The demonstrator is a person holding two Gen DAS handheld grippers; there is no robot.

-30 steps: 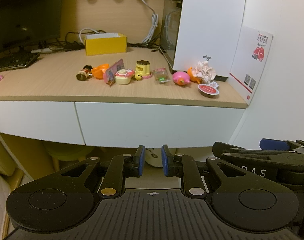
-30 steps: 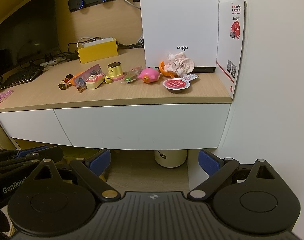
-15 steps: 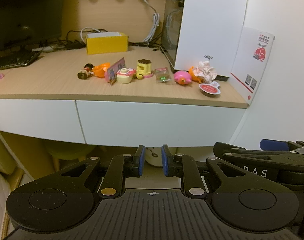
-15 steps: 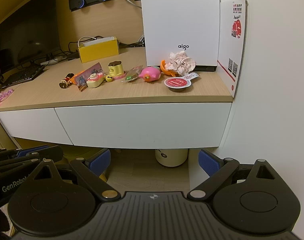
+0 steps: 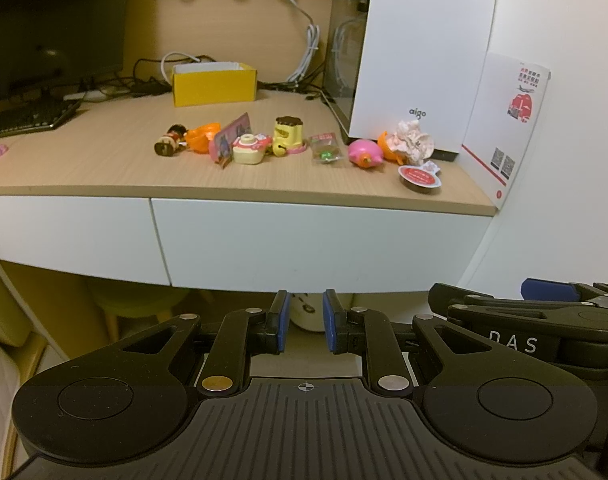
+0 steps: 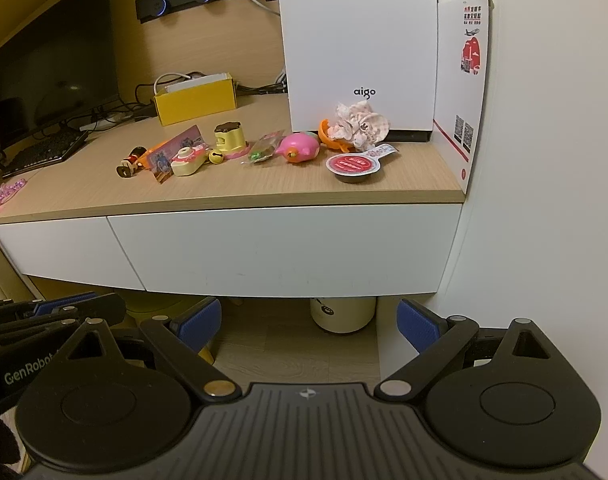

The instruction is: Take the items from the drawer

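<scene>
Here, the wide white drawer [image 6: 288, 252] sat closed beneath the wooden desktop [image 6: 104, 192], its front flat, smooth and without a handle. It would likely feel stiff and slick, best taken by hooking its lower edge. On the desktop above it lay small light toys: a hard glossy pink pig [image 6: 301, 149], a crumpled soft tissue [image 6: 360, 124] and a foil-lidded sauce cup [image 6: 354, 166]. Below the drawer, the left gripper [image 5: 306, 328] held nothing, jaws narrowly parted; the right gripper [image 6: 308, 324] was spread wide, empty.
</scene>
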